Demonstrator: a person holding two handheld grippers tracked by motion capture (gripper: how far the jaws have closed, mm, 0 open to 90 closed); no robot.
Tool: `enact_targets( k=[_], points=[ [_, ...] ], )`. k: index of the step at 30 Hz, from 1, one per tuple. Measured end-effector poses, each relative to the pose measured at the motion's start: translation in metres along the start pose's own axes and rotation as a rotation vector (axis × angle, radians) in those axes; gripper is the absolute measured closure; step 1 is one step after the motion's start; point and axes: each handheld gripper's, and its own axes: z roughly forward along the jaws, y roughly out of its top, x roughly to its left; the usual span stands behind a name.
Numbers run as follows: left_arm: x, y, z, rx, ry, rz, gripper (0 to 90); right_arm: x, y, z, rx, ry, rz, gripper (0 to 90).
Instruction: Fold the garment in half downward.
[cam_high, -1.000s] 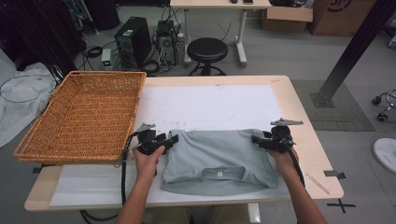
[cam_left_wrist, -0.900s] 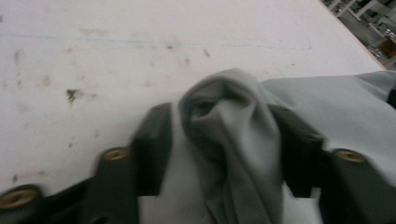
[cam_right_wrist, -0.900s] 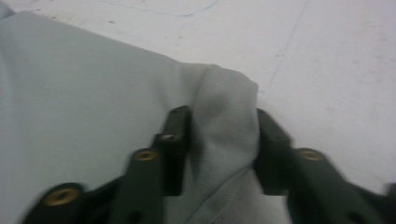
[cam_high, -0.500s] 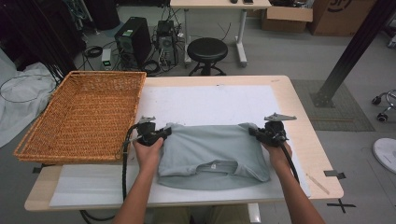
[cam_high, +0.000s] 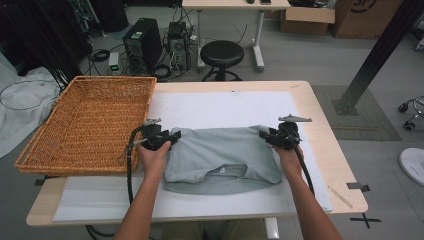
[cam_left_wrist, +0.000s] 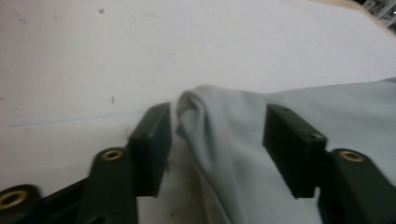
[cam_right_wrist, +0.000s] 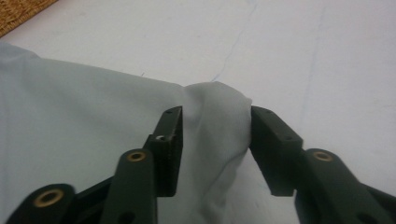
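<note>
Two grippers are working the far corners of a pale grey-green T-shirt (cam_high: 225, 152) that is lying folded on the white mat (cam_high: 220, 107) covering the wooden table (cam_high: 320, 120), with its collar label facing us near the front edge. We are holding the left gripper (cam_high: 172, 137) at the shirt's far left corner, just beside the wicker basket (cam_high: 90, 122) that is sitting on the left end of the table and hanging over its edge. In the left gripper view, a bunched fold of the shirt (cam_left_wrist: 224, 126) is lying between the black jaws of the left gripper (cam_left_wrist: 217, 140), resting against the left pad while the right pad is standing clear of the cloth; those jaws have just been opening, so we are reading them as loose around the fabric, not pinching it. We are holding the right gripper (cam_high: 265, 136) at the shirt's far right corner, well apart from the left one. In the right gripper view, a raised hump of the shirt (cam_right_wrist: 215, 116) is filling the gap of the right gripper (cam_right_wrist: 215, 140), and both pads are touching its sides; these jaws have also just been opening, and we cannot tell whether they are truly pressing the cloth.
</note>
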Motion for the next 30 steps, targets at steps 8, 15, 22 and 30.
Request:
enact_targets(
  k=[8,15,22,30],
  points=[
    [-0.028,-0.039,-0.025,0.036,-0.186,0.069,42.2,0.032,-0.037,-0.052,0.031,0.247,-0.156,81.9],
    [-0.029,-0.066,-0.031,0.107,-0.2,0.047,54.5,0.04,-0.074,-0.061,0.167,0.335,-0.233,90.0],
    [-0.029,-0.076,-0.044,0.115,-0.198,0.089,63.7,0.034,-0.08,-0.081,0.212,0.334,-0.256,90.0],
    [-0.033,-0.065,-0.046,-0.014,-0.192,0.095,40.1,0.03,-0.069,-0.094,0.019,0.293,-0.199,74.7]
  ],
)
